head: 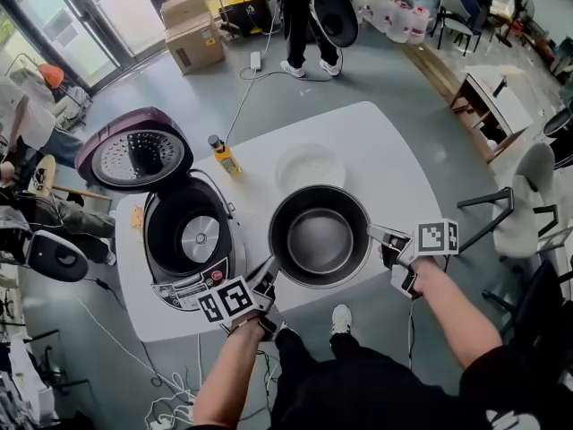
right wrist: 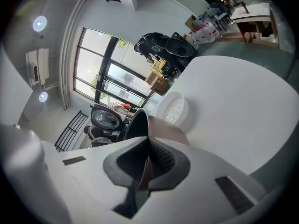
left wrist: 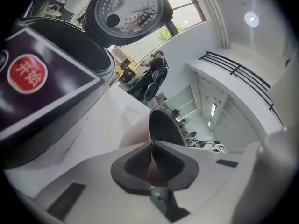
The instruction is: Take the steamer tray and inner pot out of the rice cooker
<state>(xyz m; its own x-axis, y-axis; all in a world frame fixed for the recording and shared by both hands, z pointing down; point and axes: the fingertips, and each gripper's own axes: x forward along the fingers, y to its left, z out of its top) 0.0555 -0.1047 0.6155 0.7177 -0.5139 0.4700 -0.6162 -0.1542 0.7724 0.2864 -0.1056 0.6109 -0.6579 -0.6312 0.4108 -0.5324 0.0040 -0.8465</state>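
Left gripper (head: 269,271): jaws were all but closed, pads pinched on the thin rim of the inner pot (head: 320,237), one pad inside the wall and one outside. In the left gripper view the rim ran straight up out of the pads.

Right gripper (head: 374,233): same state, nearly shut on the rim at the side roughly opposite. The pot therefore hung between the two tools, mouth up and empty, with the line from one grip to the other crossing its opening.

We judged this the relation that governs the next move. The pot is round and has no long axis, so the two-point grip alone fixes its tilt. Neither hand is nearer, and both share the load.

Below the grippers lay the white table (head: 394,159). We could not tell whether the pot's base touched it yet. In our judgement the step in hand was setting the pot down. Both rims should stay level, and each jaw should open only once the base bears on the table.

Beyond the pot, away from both tools, the steamer tray (head: 310,167) already lay on the table, near the pot but apart from it. On the left gripper's outer side stood the rice cooker (head: 188,240), lid up and its cavity empty. A small yellow bottle (head: 224,155) stood beyond the cooker.
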